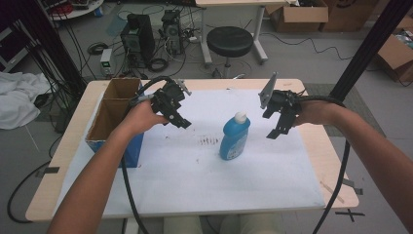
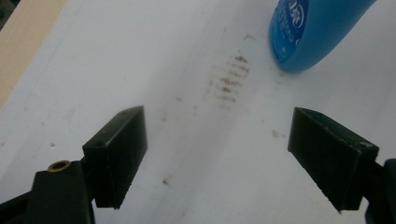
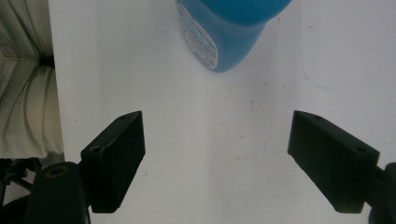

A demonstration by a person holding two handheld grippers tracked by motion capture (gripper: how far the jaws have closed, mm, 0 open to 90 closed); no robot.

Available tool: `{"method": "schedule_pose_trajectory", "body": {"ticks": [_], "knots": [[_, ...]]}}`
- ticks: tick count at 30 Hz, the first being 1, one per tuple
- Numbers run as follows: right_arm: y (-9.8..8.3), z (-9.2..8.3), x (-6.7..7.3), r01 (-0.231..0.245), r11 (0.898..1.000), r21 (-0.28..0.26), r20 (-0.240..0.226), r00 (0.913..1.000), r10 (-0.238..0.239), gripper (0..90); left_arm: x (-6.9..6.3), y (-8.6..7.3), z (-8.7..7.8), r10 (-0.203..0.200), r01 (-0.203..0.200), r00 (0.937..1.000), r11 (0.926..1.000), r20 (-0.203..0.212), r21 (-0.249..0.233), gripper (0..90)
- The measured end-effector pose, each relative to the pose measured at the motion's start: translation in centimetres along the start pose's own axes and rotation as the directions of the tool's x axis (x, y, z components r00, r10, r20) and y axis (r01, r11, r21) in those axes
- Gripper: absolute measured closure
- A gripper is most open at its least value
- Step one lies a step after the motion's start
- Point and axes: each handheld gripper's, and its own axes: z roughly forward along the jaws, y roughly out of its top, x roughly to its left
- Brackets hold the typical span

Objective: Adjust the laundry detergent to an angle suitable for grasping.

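Big wooden table point(image 1: 311, 146) first, w/ a white sheet point(image 1: 195, 180) laid over most of its top. At the table's left edge stands an open cardboard box point(image 1: 114, 114), brown inside, blue on its outer wall — two compartments, both look bare from the high view. Behind the table: a black round stool point(image 1: 230, 41), computer towers on the floor and cables around them.

Now the blue bottle point(image 1: 234, 136) — upright on the sheet, about mid-table, white cap up, label facing the person. It sits between the two claws, touching neither. Just left of it there's a patch of brown smudges point(image 1: 209, 141) on the sheet; the left gripper view shows the same smudges point(image 2: 231, 79) ahead of the jaws, w/ the bottle's base point(image 2: 308, 32) off at upper right.

Left gripper point(image 1: 181, 122) — held above the sheet just right of the box, jaws tipped down toward the bottle, released, spread wide, nothing between them but white sheet. Right gripper point(image 1: 276, 130) — on the bottle's other side, near but apart, jaws pointing down, also released and wide, nothing held. In the right gripper view the bottle point(image 3: 224, 32) stands ahead, beyond the jaw tips.
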Motion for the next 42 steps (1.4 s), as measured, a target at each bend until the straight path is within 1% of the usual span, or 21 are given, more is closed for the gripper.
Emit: {"method": "schedule_pose_trajectory", "body": {"ticks": [5, 7, 8, 10, 12, 13, 16, 17, 18, 20, 23, 24, 25, 28, 30, 31, 33, 34, 35, 39, 42], "knots": [[-0.1, 0.1, 0.1, -0.006, 1.0, 0.001, -0.003, 1.0, 0.006, 18.7, -0.7, -0.5, 0.8, -0.007, 0.007, 1.0, 0.9996, 0.0, -0.027, 20.4], [-0.1, 0.1, 0.0, -0.003, 1.0, 0.0, -0.002, 1.0, 0.003, 18.7, -0.9, -0.7, 1.1, -0.012, 0.011, 0.9999, 0.999, -0.006, -0.042, 20.3], [-0.2, 0.1, 0.0, -0.002, 1.0, 0.0, -0.003, 1.0, 0.002, 18.7, -1.0, -1.0, 1.3, -0.025, 0.025, 0.9997, 0.9982, 0.001, -0.055, 20.3], [-0.2, 0.1, 0.1, -0.004, 1.0, -0.003, -0.002, 1.0, 0.004, 18.6, -1.2, -1.2, 1.6, -0.031, 0.031, 0.9995, 0.9977, -0.001, -0.06, 20.1], [-0.2, 0.1, 0.1, -0.005, 1.0, -0.005, -0.001, 1.0, 0.005, 18.7, -1.4, -1.4, 1.8, -0.039, 0.039, 0.9993, 0.9959, 0.001, -0.082, 20.1], [-0.2, 0.1, 0.1, -0.005, 1.0, -0.005, -0.001, 1.0, 0.005, 18.7, -1.4, -1.4, 1.8, -0.039, 0.039, 0.9993, 0.9959, 0.001, -0.082, 20.1], [-0.1, 0.1, 0.1, -0.005, 1.0, -0.005, -0.002, 1.0, 0.005, 18.6, -1.9, -1.7, 2.0, -0.04, 0.04, 0.9992, 0.9933, 0.004, -0.109, 20.0], [-0.1, 0.2, 0.1, -0.003, 1.0, -0.001, -0.001, 1.0, 0.003, 18.6, -2.2, -1.8, 2.1, -0.045, 0.046, 0.999, 0.99, 0.006, -0.133, 20.1], [-0.1, 0.2, 0.1, -0.003, 1.0, -0.001, -0.001, 1.0, 0.003, 18.6, -2.2, -1.8, 2.1, -0.045, 0.046, 0.999, 0.99, 0.006, -0.133, 20.1], [-0.1, 0.2, 0.1, -0.003, 1.0, 0.003, -0.002, 1.0, 0.003, 18.6, -2.5, -1.9, 2.2, -0.054, 0.054, 0.9985, 0.9858, 0.001, -0.159, 20.0], [0.0, 0.2, 0.1, -0.005, 1.0, 0.0, -0.001, 1.0, 0.005, 18.6, -2.8, -2.1, 2.3, -0.067, 0.068, 0.9977, 0.9795, 0.012, -0.19, 19.8], [0.0, 0.2, 0.1, -0.005, 1.0, -0.001, -0.001, 1.0, 0.005, 18.6, -2.9, -2.2, 2.4, -0.068, 0.068, 0.9976, 0.9775, 0.006, -0.2, 19.7], [0.0, 0.2, 0.1, -0.004, 1.0, -0.002, -0.001, 1.0, 0.004, 18.6, -2.9, -2.3, 2.4, -0.068, 0.067, 0.9977, 0.9769, 0.003, -0.203, 19.5], [0.0, 0.2, 0.2, -0.005, 1.0, -0.001, -0.001, 1.0, 0.005, 18.6, -3.1, -2.7, 2.7, -0.086, 0.085, 0.9962, 0.9703, 0.005, -0.226, 19.5], [0.0, 0.2, 0.2, -0.006, 1.0, 0.001, -0.002, 1.0, 0.006, 18.6, -3.3, -2.9, 2.8, -0.087, 0.085, 0.9962, 0.9671, 0.002, -0.24, 19.5], [0.0, 0.2, 0.2, -0.005, 1.0, 0.001, -0.002, 1.0, 0.005, 18.6, -3.4, -3.0, 2.9, -0.091, 0.09, 0.9958, 0.9637, 0.007, -0.251, 19.5], [-0.1, 0.1, 0.2, -0.007, 1.0, -0.001, -0.001, 1.0, 0.007, 18.6, -3.7, -3.2, 3.0, -0.086, 0.084, 0.9963, 0.96, 0.003, -0.267, 19.1], [-0.1, 0.1, 0.2, -0.008, 1.0, -0.001, -0.001, 1.0, 0.008, 18.6, -3.8, -3.3, 3.1, -0.09, 0.088, 0.9959, 0.9562, 0.006, -0.279, 18.7], [-0.1, 0.1, 0.2, -0.011, 1.0, -0.001, -0.002, 0.9999, 0.011, 18.5, -3.9, -3.4, 3.2, -0.092, 0.091, 0.9957, 0.9549, 0.009, -0.283, 18.7], [0.0, 0.2, 0.2, -0.007, 1.0, 0.0, -0.004, 1.0, 0.007, 18.6, -4.5, -3.6, 3.7, -0.097, 0.097, 0.9952, 0.9444, 0.017, -0.314, 18.5], [0.0, 0.2, 0.2, -0.003, 1.0, -0.001, -0.005, 1.0, 0.003, 18.6, -4.8, -3.8, 3.9, -0.093, 0.094, 0.9955, 0.94, 0.017, -0.328, 17.6]]}}
